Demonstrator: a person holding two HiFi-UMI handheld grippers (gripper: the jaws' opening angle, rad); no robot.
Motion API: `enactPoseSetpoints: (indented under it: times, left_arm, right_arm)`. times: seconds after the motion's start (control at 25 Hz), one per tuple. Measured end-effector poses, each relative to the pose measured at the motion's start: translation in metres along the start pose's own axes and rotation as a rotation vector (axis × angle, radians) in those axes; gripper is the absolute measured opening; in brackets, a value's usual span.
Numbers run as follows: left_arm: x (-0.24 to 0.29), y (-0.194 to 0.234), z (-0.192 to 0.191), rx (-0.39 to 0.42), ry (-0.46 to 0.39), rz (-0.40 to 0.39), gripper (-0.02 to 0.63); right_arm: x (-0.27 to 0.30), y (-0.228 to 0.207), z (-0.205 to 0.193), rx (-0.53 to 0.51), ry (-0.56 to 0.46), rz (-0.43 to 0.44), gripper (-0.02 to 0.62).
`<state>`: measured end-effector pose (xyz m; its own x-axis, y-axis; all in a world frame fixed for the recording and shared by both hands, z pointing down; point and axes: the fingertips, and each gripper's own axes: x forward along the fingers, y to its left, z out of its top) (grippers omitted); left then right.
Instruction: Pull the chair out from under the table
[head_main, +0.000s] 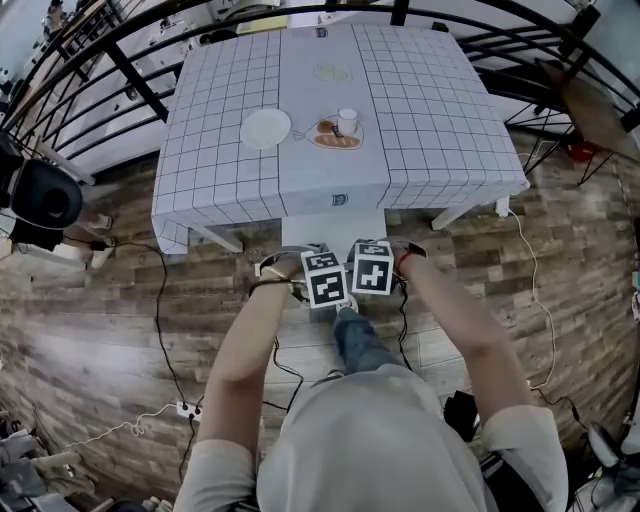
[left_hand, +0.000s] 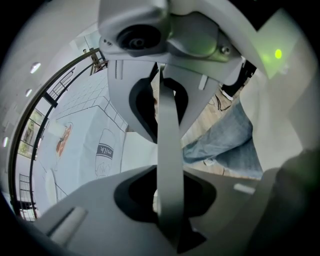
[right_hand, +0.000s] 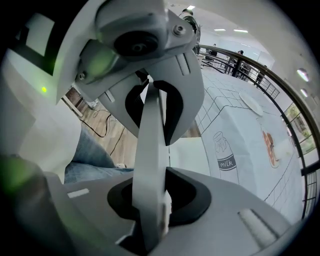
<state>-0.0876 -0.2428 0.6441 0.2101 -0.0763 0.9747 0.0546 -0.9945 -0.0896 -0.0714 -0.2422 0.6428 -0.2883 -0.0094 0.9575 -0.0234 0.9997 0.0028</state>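
Wood-plank floor (head_main: 90, 330) spreads under a square table (head_main: 200, 190) draped in a checked cloth (head_main: 430, 120). A black railing (head_main: 110, 55) curves round the table's far and left sides. On the cloth a white plate (head_main: 266, 128) lies left of centre, and just to its right a tray (head_main: 335, 141) carries a cup (head_main: 347, 121).

The chair (head_main: 335, 228) is white and stands at the middle of the table's near edge, between the two near table legs (head_main: 215, 237). Its far part goes out of sight under the hanging cloth.

Both grippers point steeply down onto the near side of the chair, side by side, with their marker cubes almost touching. The left gripper (head_main: 322, 272) (left_hand: 167, 145) has its jaws clamped on a thin pale panel of the chair, which runs as a strip between them. The right gripper (head_main: 373, 262) (right_hand: 152, 150) is clamped on the same panel just beside it.

Directly behind the chair, below the grippers, stands the person's jeans leg (head_main: 360, 340). A black cable (head_main: 160, 290) loops over the floor at the left down to a power strip (head_main: 188, 408). A white cable (head_main: 533, 280) trails back from the table's near right corner. A dark round object (head_main: 45, 195) sits well to the left of the table
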Motion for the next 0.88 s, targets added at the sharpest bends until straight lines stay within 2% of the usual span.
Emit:
enactPoseSetpoints:
  times: [0.88]
  left_arm:
    - [-0.006,-0.068,0.002,-0.003,-0.011,-0.019,0.077]
  right_arm:
    - [0.000,0.069,0.001,0.015,0.000,0.035,0.074]
